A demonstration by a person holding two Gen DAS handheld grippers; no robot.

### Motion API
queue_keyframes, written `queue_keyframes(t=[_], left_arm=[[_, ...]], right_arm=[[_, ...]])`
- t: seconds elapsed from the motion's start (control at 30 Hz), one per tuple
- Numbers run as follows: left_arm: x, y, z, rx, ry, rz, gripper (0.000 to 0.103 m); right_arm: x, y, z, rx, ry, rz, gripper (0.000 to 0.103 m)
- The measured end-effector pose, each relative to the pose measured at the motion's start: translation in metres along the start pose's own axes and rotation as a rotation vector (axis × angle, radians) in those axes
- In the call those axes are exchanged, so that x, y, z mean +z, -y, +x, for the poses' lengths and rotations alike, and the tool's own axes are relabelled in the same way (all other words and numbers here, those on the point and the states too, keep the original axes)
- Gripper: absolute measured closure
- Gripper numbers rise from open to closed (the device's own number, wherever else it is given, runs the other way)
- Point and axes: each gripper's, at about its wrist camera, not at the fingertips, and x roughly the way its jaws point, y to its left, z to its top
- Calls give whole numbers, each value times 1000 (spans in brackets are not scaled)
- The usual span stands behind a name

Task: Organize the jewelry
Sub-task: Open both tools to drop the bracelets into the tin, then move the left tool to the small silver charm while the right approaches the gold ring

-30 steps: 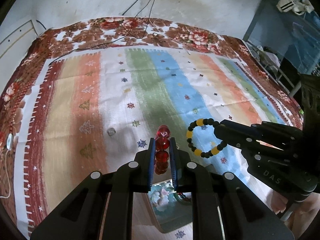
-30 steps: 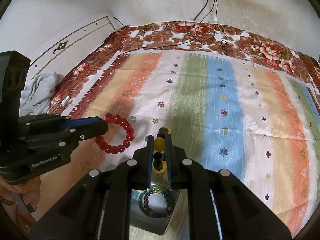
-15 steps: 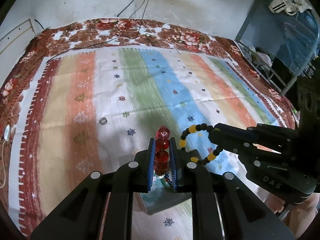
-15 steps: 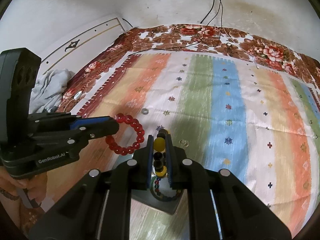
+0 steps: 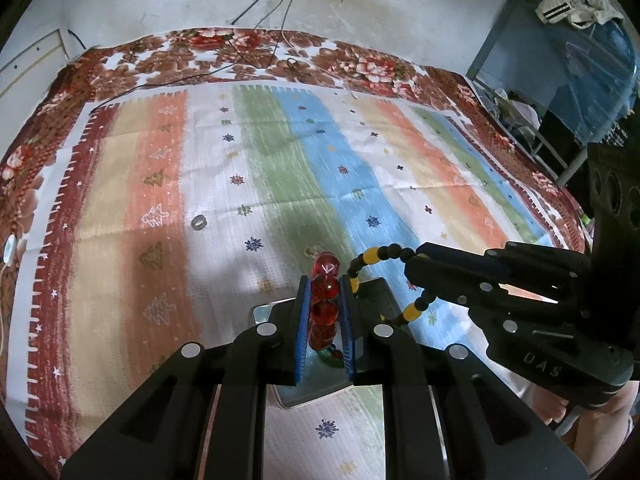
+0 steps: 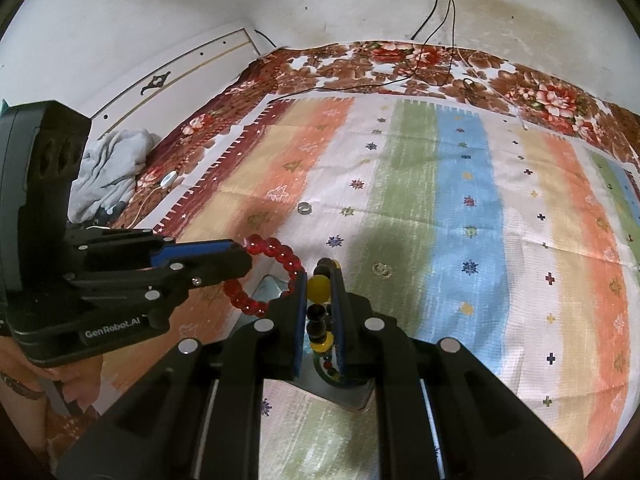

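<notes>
My left gripper (image 5: 325,308) is shut on a red bead bracelet (image 5: 325,288), which also shows in the right wrist view (image 6: 276,252). My right gripper (image 6: 319,304) is shut on a black-and-yellow bead bracelet (image 6: 318,286), seen hanging as a loop in the left wrist view (image 5: 380,252). Both bracelets hang just above a small metal tray (image 5: 316,394) on the striped cloth; in the right wrist view the tray (image 6: 352,398) holds a multicoloured bead bracelet (image 6: 326,366). A silver ring (image 5: 199,222) and a clear ring (image 6: 381,269) lie on the cloth beyond.
The striped cloth (image 5: 280,160) lies over a floral bedspread (image 5: 224,52). Cables (image 6: 436,20) run from a wall socket across its far edge. A grey garment (image 6: 112,168) lies at the left, a blue rack (image 5: 560,60) at the right.
Both grippers have drawn back toward me and closer together, so both bracelets now hang over the tray. The rings on the cloth appear farther away.
</notes>
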Motion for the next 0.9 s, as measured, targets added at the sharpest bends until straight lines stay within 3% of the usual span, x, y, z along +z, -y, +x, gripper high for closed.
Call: queue_keyframes(t=[0.13,0.2,0.23,0.27,0.9], left_arm=[[-3,3,1,-1,-5,3,90],[-3,4,1,4,-5,1,85],[-4,3,2,6,-8,-3,75],[-3,3,2,8,-4,-5,72],[15,-41,9,53,-9,-82,57]], right_arm=[[-1,1,3,17,-22,0,89],[-1,4,3,21,-19,17,75],[-1,5,2,21,-14,24,55],[-2,6,1,25,-12,26,46],[-5,41,26,-48,-55,78,45]])
